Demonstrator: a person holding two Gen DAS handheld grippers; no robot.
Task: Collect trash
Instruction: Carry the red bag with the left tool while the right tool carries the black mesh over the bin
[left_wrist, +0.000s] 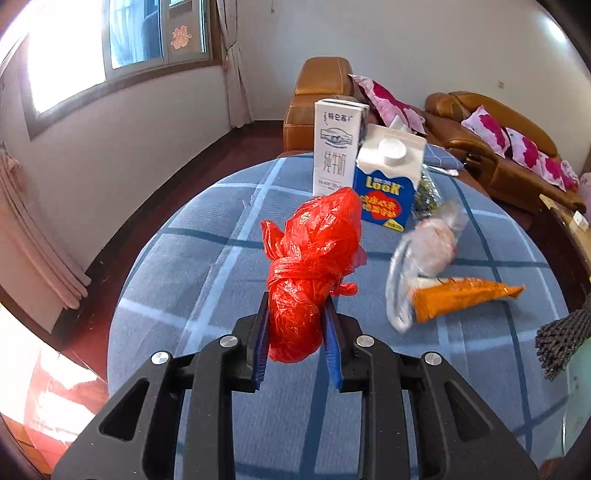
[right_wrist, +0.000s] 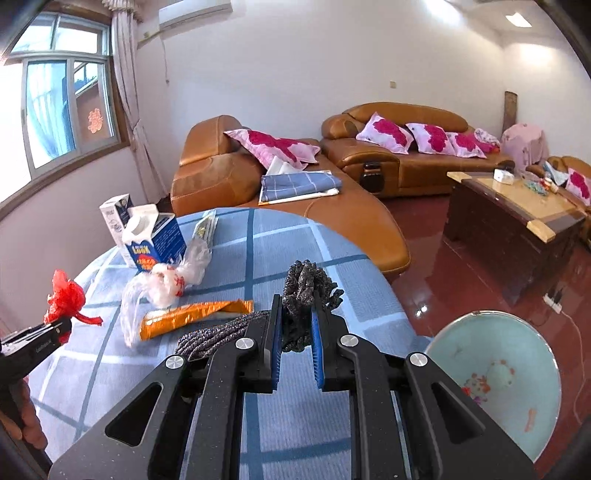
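- There was one red plastic bag (left_wrist: 308, 273), tied in a knot.
- There were two cartons: one tall white milk carton (left_wrist: 337, 147) and one blue carton (left_wrist: 388, 177) with a round white cap.
- There was one orange wrapper (left_wrist: 461, 295).
- There was one clear plastic bag (left_wrist: 424, 254).
- There was one dark knitted glove (right_wrist: 306, 295).
- There was one pale blue bowl (right_wrist: 509, 387).
- There were two grippers: the left gripper (left_wrist: 295, 325) and the right gripper (right_wrist: 297, 325).

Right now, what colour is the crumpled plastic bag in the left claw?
Bright red. The plastic bag, knotted in the middle, shows best in the left wrist view, pinched in the left claw.
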